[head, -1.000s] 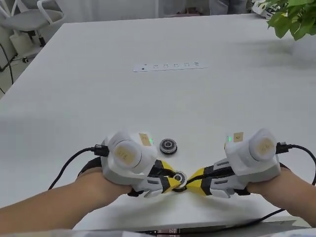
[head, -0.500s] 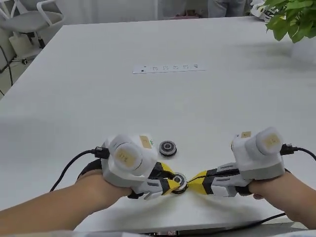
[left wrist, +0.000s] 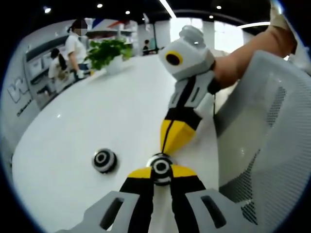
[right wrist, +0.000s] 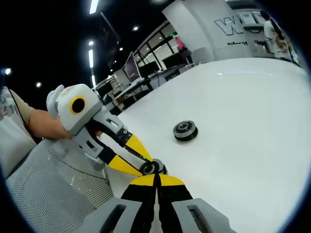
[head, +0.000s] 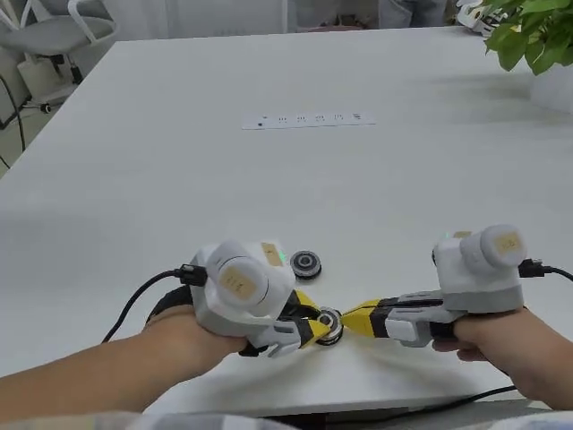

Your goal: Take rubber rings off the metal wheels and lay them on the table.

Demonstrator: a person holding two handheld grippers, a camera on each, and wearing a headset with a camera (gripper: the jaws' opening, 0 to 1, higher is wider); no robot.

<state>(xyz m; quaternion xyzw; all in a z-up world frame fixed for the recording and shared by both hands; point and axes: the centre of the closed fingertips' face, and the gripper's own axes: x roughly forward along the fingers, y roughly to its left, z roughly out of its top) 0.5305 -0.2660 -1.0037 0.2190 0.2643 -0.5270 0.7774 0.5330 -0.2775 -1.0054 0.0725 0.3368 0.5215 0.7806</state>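
Observation:
A small metal wheel [head: 328, 324] with a black rubber ring is held just above the table's near edge, and my left gripper [head: 313, 328] is shut on it. It sits between the yellow tips in the left gripper view, wheel [left wrist: 161, 167]. My right gripper [head: 348, 318] comes in from the right with its jaws shut, and its tips touch the wheel's rim [right wrist: 151, 168]. I cannot tell whether they pinch the ring. A second ringed wheel [head: 306, 263] lies flat on the table behind; it is also seen as wheel [left wrist: 104, 160] and wheel [right wrist: 185, 130].
The white table [head: 295, 188] stretches away with a flat power strip [head: 307, 120] in its middle. A potted plant [head: 533, 36] stands at the far right corner and an office chair [head: 54, 36] beyond the far left corner. People [left wrist: 73, 53] stand in the distance.
My right hand has shifted right and rolled, stretching that gripper out flatter toward the wheel. The left gripper and the held wheel stay in place.

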